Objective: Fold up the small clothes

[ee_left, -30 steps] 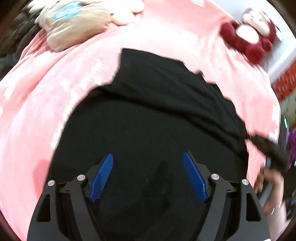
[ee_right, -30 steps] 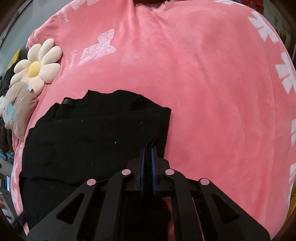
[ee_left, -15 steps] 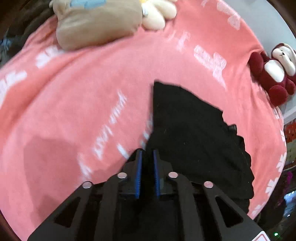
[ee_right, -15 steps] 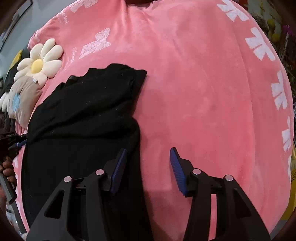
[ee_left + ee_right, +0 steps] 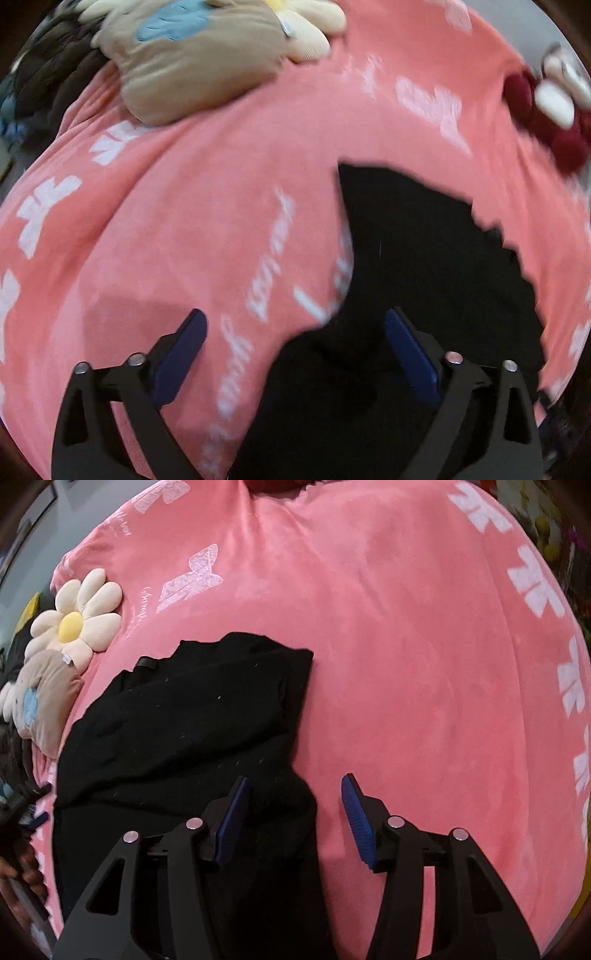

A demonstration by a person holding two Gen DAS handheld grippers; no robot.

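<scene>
A black garment [image 5: 192, 731] lies partly folded on a pink blanket [image 5: 406, 646]; it also shows in the left wrist view [image 5: 424, 266]. My left gripper [image 5: 295, 347] is open, its blue pads [image 5: 181, 354] spread over the garment's left edge. My right gripper [image 5: 291, 812] is open and empty over the garment's right edge, its left pad above the black cloth and its right pad [image 5: 358, 823] above bare blanket. Neither gripper holds the cloth.
A daisy-shaped plush [image 5: 77, 620] and a tan plush pillow [image 5: 192, 62] lie at the blanket's far left. A red and white stuffed toy [image 5: 546, 110] sits at the far right. A dark pile [image 5: 48, 85] lies beyond the pillow.
The left gripper shut on the garment's edge half a second ago and has now opened, letting it go. The right gripper opened earlier and stays open, a little farther back.
</scene>
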